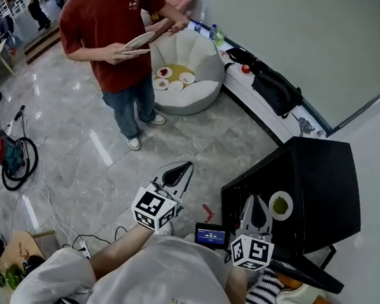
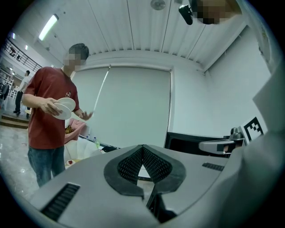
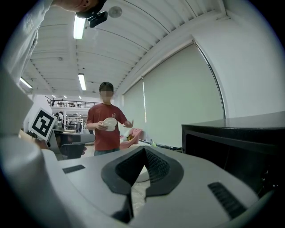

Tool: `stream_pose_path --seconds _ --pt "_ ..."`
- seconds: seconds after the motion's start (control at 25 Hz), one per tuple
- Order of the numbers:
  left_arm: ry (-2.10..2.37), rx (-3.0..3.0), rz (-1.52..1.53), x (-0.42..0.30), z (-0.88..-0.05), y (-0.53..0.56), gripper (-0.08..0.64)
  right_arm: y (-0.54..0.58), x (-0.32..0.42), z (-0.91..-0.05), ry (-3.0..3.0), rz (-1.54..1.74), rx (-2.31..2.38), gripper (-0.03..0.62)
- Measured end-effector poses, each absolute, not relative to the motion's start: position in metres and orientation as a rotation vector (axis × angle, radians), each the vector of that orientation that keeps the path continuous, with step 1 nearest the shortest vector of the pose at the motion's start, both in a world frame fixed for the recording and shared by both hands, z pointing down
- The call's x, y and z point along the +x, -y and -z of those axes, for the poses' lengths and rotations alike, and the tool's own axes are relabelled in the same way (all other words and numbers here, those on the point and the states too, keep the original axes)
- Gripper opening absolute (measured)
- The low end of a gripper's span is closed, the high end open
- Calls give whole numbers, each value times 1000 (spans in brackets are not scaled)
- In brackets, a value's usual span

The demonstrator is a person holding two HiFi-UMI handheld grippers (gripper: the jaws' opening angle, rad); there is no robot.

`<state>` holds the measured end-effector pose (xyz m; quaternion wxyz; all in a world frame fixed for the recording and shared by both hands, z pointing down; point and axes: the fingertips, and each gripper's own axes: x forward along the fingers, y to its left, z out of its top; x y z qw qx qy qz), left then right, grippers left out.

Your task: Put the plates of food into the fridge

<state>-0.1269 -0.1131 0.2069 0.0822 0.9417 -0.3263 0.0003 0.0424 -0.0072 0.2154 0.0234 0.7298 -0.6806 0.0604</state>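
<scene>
Both grippers are held low in front of me, jaws shut and holding nothing. My left gripper [image 1: 186, 167] [image 2: 143, 148] points toward a person in a red shirt [image 1: 112, 20] [image 2: 46, 111] [image 3: 104, 122], who holds two white plates [image 1: 139, 41] [image 2: 65, 108] [image 3: 108, 123]. My right gripper [image 1: 255, 200] [image 3: 144, 149] hangs by the black fridge [image 1: 321, 174] [image 3: 236, 138]. A white plate of green food [image 1: 280, 205] lies on the fridge's dark surface. Several small plates of food [image 1: 164, 73] rest on a white round seat [image 1: 208, 66].
A low white ledge [image 1: 261, 108] along the wall carries a black bag [image 1: 276, 89] and bottles [image 1: 215, 33]. A vacuum cleaner [image 1: 8, 154] and cables [image 1: 45, 194] lie on the marble floor at the left. A small screen device [image 1: 211, 235] sits between my grippers.
</scene>
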Motion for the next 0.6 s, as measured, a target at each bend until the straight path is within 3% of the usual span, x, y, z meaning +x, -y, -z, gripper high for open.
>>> stream_pose_path --seconds 0.6 --pt "953 2795 -27 -120 -216 111 6 7 48 -218 2124 -213 2274 9"
